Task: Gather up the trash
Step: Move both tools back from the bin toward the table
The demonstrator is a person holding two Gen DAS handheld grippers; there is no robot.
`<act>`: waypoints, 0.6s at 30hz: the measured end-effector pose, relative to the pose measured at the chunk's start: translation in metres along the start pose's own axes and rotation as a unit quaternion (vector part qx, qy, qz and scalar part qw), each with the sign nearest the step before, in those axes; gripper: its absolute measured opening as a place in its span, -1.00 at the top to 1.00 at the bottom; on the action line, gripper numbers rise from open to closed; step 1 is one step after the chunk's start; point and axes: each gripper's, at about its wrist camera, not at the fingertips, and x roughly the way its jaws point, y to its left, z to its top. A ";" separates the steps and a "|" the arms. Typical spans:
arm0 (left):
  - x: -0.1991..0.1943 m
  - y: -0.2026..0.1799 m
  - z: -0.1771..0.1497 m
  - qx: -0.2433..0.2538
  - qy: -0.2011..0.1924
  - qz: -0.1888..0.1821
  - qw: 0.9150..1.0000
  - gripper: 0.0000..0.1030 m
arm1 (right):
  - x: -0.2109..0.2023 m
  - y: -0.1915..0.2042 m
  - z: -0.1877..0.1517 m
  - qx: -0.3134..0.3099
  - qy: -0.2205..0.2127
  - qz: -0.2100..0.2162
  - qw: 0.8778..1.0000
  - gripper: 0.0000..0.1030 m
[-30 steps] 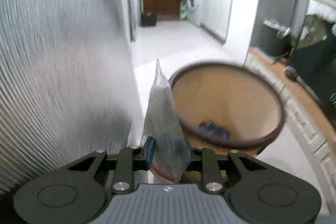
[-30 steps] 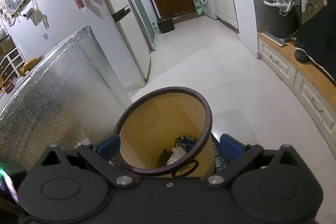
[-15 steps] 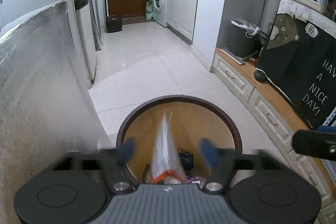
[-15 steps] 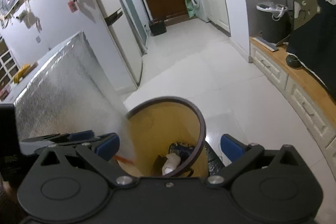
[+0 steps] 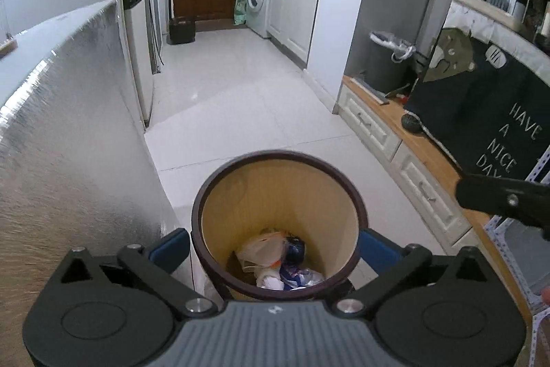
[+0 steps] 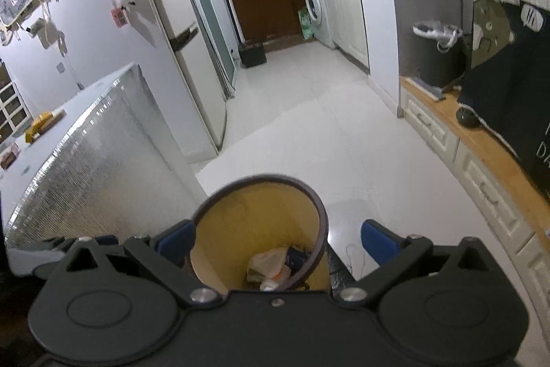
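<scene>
Blue-padded, my left gripper (image 5: 275, 246) had just been opening and its jaws stood wide apart with nothing between them; my right gripper (image 6: 276, 241) gaped empty too; just beyond, the clear plastic bag (image 5: 261, 251) lay among trash in the yellow bin (image 5: 278, 188); silver foil panel (image 5: 68, 140) left; washing machine (image 5: 257, 0) far.

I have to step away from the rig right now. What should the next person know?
Left claw: open and empty; it has just been opening and holds nothing now.
Right claw: open, empty.
Bin stands on the floor beside the foil-covered counter, under both claws.
Done: clear plastic bag lies in the bin on the other rubbish.
Left: no more trash shows in these views; look around for any.
</scene>
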 end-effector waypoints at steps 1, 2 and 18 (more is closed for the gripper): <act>-0.007 -0.001 0.002 0.000 -0.004 0.000 1.000 -1.00 | -0.005 0.002 0.002 -0.001 -0.005 0.001 1.000 -1.00; -0.015 -0.001 0.004 0.000 -0.008 -0.001 1.000 -1.00 | -0.010 0.004 0.004 -0.002 -0.009 0.002 1.000 -1.00; -0.138 0.042 0.037 -0.013 -0.096 0.032 0.995 -1.00 | -0.065 0.075 0.051 -0.061 -0.082 0.038 0.994 -1.00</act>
